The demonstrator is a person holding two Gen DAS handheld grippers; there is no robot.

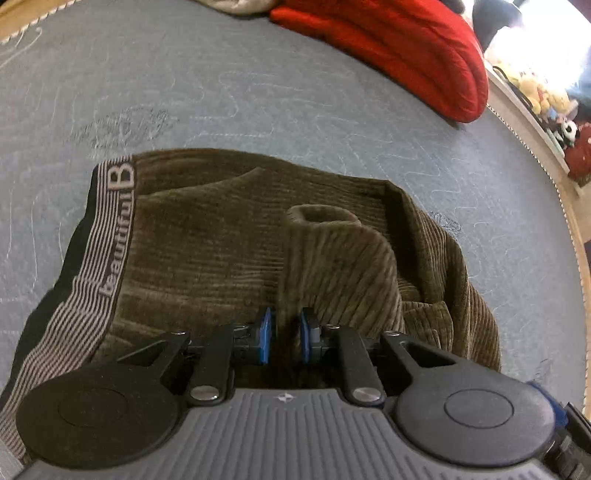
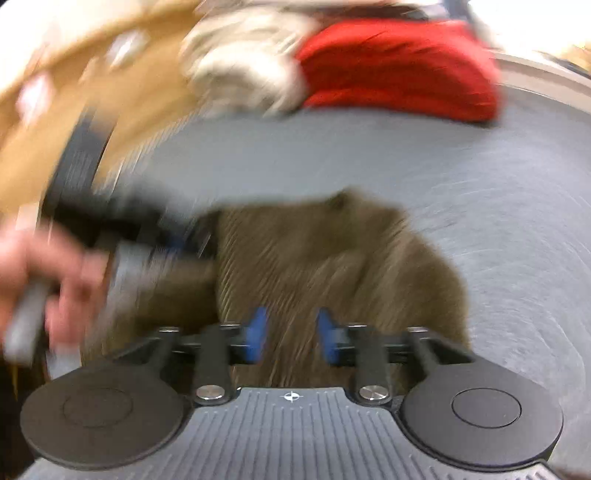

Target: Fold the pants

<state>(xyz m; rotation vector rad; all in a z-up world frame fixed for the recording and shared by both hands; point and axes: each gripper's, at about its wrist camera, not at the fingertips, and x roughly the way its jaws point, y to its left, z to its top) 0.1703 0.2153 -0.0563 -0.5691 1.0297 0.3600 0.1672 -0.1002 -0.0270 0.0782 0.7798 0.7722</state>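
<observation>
Corduroy pants — bunched beneath left claw.

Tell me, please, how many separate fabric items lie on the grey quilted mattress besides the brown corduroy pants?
2: a red padded blanket at the far right edge of the mattress, and a crumpled whitish cloth just left of it. More may lie out of frame.

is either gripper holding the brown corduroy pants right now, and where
The left gripper pinches a raised fold of the brown corduroy pants, right of the striped waistband. The right gripper is open above the fabric, holding nothing.
</observation>
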